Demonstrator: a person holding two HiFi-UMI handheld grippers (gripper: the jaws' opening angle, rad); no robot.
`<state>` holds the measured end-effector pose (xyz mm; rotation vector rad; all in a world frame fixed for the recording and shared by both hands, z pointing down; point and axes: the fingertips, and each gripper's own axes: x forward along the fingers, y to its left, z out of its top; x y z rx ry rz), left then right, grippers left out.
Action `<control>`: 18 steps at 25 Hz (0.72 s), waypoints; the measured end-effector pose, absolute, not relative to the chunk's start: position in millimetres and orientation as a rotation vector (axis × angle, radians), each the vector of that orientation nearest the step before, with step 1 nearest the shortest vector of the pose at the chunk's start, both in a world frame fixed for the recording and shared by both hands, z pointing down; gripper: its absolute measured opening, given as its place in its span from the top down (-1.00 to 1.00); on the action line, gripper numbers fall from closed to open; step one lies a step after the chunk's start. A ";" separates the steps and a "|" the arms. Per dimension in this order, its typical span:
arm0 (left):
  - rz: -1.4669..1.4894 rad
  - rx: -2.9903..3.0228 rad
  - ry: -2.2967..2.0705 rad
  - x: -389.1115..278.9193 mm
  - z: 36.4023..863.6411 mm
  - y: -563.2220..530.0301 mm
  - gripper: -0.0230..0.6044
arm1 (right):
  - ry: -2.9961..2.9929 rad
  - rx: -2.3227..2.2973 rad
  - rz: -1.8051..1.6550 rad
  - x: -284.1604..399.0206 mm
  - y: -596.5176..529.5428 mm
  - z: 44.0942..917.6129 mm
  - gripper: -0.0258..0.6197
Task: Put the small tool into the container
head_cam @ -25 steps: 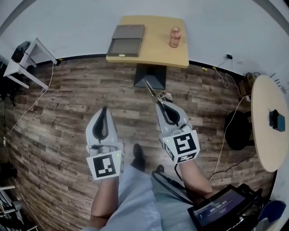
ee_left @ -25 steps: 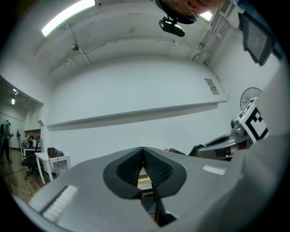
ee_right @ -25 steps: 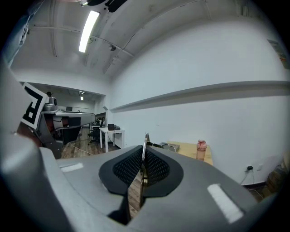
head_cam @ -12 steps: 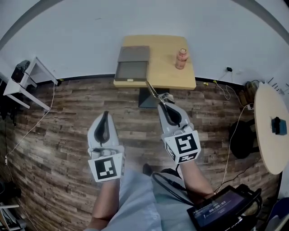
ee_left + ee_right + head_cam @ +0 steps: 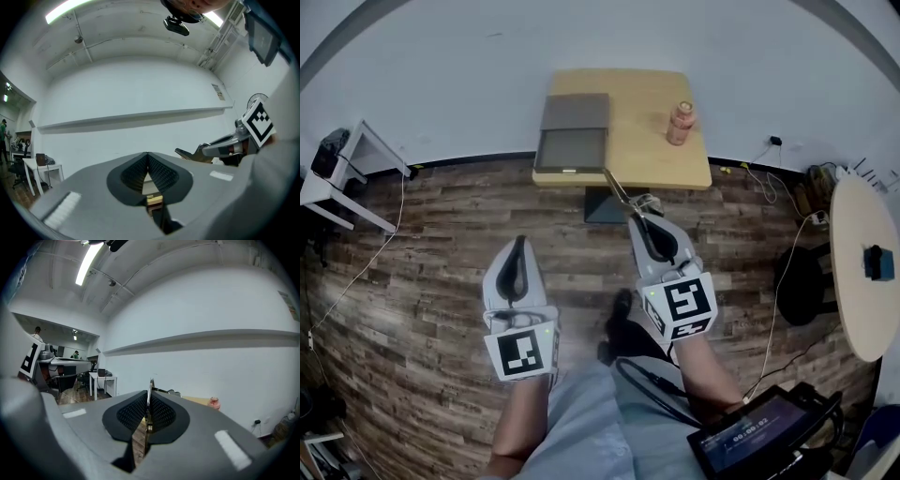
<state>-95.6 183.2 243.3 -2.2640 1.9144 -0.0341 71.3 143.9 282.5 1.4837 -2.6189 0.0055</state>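
A: Left side first. What is the left gripper [image 5: 519, 246] doing?

B: Idle. Its pads meet at the tip with nothing between them. It hangs over the wood floor [image 5: 431, 244], level with the other gripper. Judgement: it is closed and held low so it is out of the way, since only one thing needs carrying.

A: Container?

B: The grey container [image 5: 572, 131] sits on the left half of the square table [image 5: 642, 155]. What looks like its lid lies folded back toward the wall, with the tray part nearer the person. The open side is up, so nothing needs lifting first. It is too small in the head view to check the inside.

A: And the small tool?

B: The small tool [image 5: 617, 189] is clamped in the right gripper [image 5: 636, 216], not in the container. The right gripper view shows thin metal, edge-on, pressed between the two ribbed pads. It sticks out forward and a little left. In the head view its tip lines up with the table's near edge. I cannot tell what kind of tool it is. Judgement: it is gripped by its rear end so the long free end can enter the tray first.

A: Further right?

B: A pink bottle [image 5: 681, 122] stands on the table's right half, well apart from the container. It is no obstacle to a straight approach.

A: Progress?

B: Carry phase. The person stands back from the table and the tool is short of the tray. The next move calls for closing in, lowering the tip over the tray, then opening the jaws.
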 end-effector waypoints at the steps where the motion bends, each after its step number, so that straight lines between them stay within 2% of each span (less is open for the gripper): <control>1: -0.046 -2.271 1.916 -95.9 246.9 178.2 0.90 | -2.619 1.483 0.012 70.5 139.3 285.4 0.88; 10: -0.149 -2.314 1.944 -109.6 282.9 61.8 0.90 | -2.588 1.452 0.131 58.8 26.1 327.0 0.88; 18: -0.156 -2.267 1.917 -97.8 258.0 -27.1 0.90 | -2.647 1.411 0.139 58.4 -65.3 315.8 0.88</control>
